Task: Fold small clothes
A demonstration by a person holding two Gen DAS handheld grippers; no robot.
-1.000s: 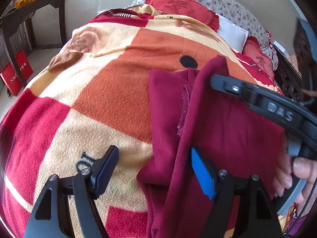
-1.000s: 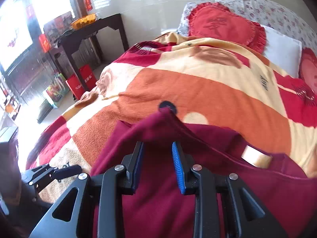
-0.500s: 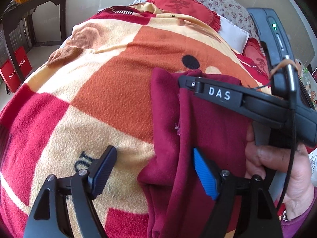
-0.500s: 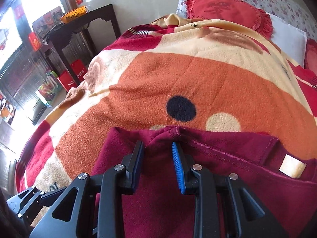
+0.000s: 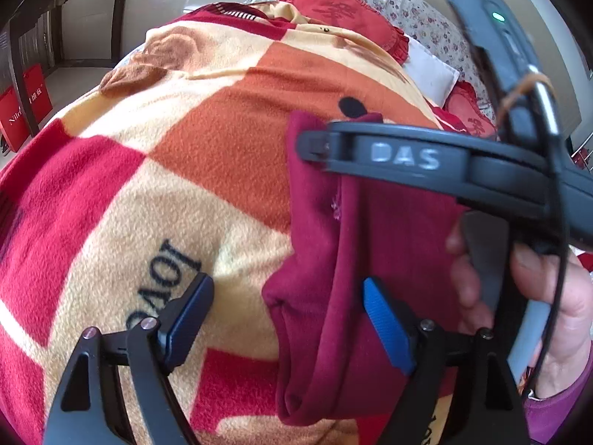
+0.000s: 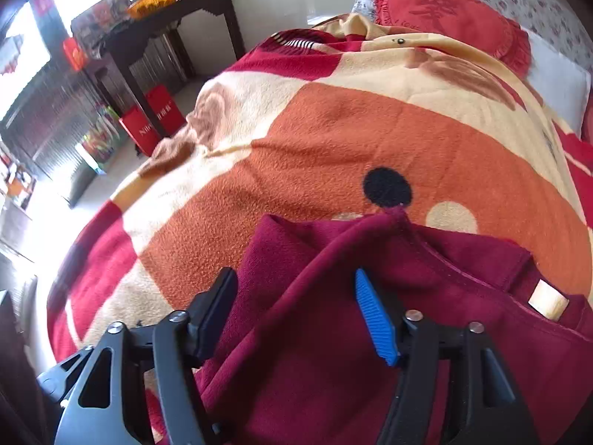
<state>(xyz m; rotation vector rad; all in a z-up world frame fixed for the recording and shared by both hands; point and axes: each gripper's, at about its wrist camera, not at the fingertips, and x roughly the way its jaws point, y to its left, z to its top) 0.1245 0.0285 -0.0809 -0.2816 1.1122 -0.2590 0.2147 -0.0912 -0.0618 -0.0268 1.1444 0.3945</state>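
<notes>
We see our left gripper [image 5: 285, 315] with its jaws spread wide, the folded edge of the maroon garment [image 5: 333, 259] lying between them on the blanket [image 5: 185, 170]. Our right gripper [image 6: 296, 307] is spread apart too, low over the garment [image 6: 333, 352], a raised ridge of cloth running up between its fingers toward the black dot [image 6: 387, 187] just ahead. The hand [image 5: 556, 296] holds that gripper's handle right of the left one.
</notes>
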